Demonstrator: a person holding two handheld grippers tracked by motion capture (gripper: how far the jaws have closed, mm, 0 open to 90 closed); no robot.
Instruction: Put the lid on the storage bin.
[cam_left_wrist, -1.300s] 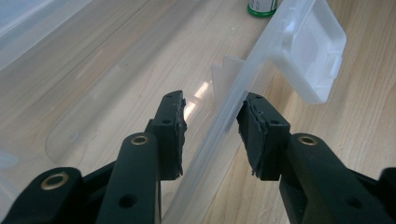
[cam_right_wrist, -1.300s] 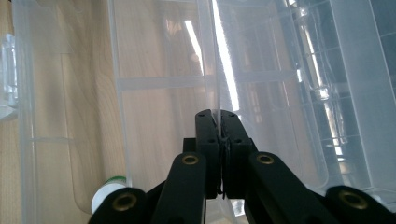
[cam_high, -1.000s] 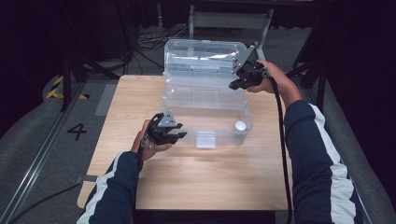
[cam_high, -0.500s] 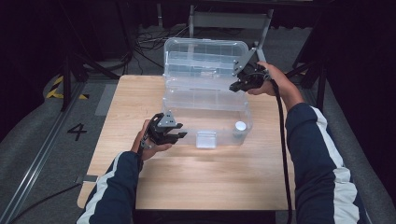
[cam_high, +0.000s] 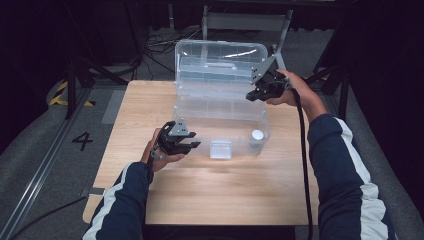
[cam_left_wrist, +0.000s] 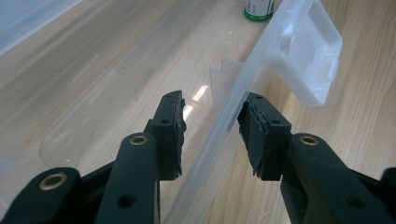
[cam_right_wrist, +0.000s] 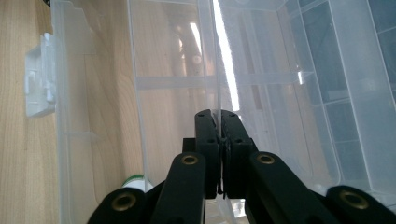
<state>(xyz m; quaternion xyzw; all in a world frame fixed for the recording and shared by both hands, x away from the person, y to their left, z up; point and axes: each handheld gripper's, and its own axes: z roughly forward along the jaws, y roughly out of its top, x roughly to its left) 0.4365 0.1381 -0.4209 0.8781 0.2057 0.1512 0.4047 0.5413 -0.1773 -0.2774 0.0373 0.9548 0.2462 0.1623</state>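
Green-based bottle (cam_left_wrist: 258, 9) beyond the clear box's front wall (cam_left_wrist: 233, 116): top cut off by the upper edge of the left gripper view, label too cropped to read. In the right gripper view, same bottle (cam_right_wrist: 135, 181) half hidden behind the right gripper (cam_right_wrist: 219, 122). Box lid (cam_right_wrist: 355, 70) cut off at right.

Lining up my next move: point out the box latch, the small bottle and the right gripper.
box latch (cam_left_wrist: 312, 56), left gripper view, its flat face
small bottle (cam_high: 257, 135), high view, its white cap
right gripper (cam_right_wrist: 219, 122), right gripper view, between its fingertips
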